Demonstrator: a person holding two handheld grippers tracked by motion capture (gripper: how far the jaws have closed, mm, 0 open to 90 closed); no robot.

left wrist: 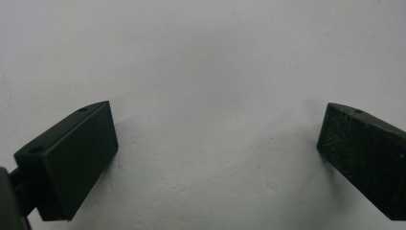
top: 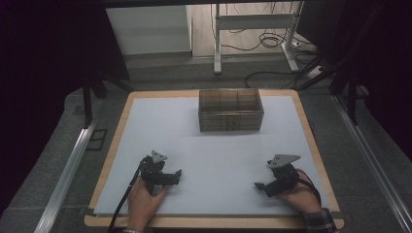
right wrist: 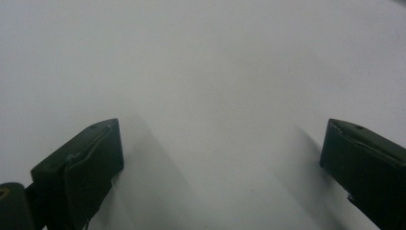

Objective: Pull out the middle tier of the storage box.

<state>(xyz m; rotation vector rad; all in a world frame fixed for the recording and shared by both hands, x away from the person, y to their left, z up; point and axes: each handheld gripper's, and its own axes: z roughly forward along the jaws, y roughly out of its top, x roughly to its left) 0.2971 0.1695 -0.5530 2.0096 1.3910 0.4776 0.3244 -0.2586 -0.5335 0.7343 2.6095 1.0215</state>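
bench (top: pixel 145 131): broad white sheet on a wood-edged board, bare apart from the box and the two tools
box (top: pixel 231 109): brownish see-through box with inner dividers, standing upright at the far middle of the bench, well apart from both tools
left tool (top: pixel 178 175): held in the person's left hand (top: pixel 145 196) at the near left of the bench, lying low over the white sheet and pointing toward the middle; in the left gripper view its jaws stand wide apart with only white surface between them, gripping nothing
right tool (top: pixel 259 186): held in the right hand (top: pixel 301 196) at the near right, pointing inward toward the left tool; jaws spread wide in the right gripper view, nothing between them
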